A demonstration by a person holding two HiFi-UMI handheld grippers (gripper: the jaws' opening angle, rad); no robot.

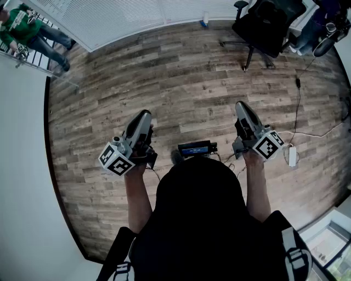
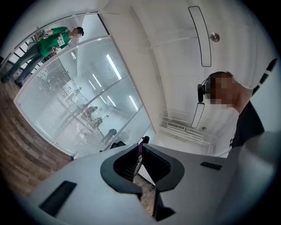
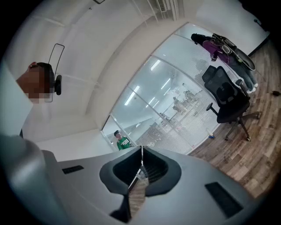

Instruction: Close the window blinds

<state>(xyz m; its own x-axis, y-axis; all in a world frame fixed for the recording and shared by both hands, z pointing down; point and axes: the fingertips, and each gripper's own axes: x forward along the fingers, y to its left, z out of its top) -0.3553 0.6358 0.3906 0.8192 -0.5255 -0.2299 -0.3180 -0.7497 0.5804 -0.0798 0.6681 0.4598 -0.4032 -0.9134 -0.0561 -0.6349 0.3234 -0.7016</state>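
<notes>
As both tools were carried low in front of the body, far short of the opposite wall, we judged the closing of the blinds not yet begun. The grey left gripper (image 1: 143, 115), marker cube near the hand, had its jaws pressed together with nothing between them. The grey right gripper (image 1: 242, 107) likewise showed its pads meeting edge to edge on nothing. We read this as a carrying posture: jaws together and empty, both pointing forward across the grey-brown wood-plank floor (image 1: 181, 77) toward the work. The long white slatted blinds (image 1: 137, 16) hung along the glass partition at the far side of the room, well apart from either gripper. In the gripper views the lit room behind showed through the slats, so we judged them partly open. A black wheeled office chair (image 1: 266, 24) stood near the blinds to the right, and a person in a green top (image 1: 24, 27) stood near their left end. We could make out no wand, cord or chain for working the slats in any view. The blinds' top edge was cut off in the head view, and the wearer's dark torso hid the floor just below the hands. A small pale-and-blue object (image 1: 204, 21) at the foot of the blinds was too small to name.
</notes>
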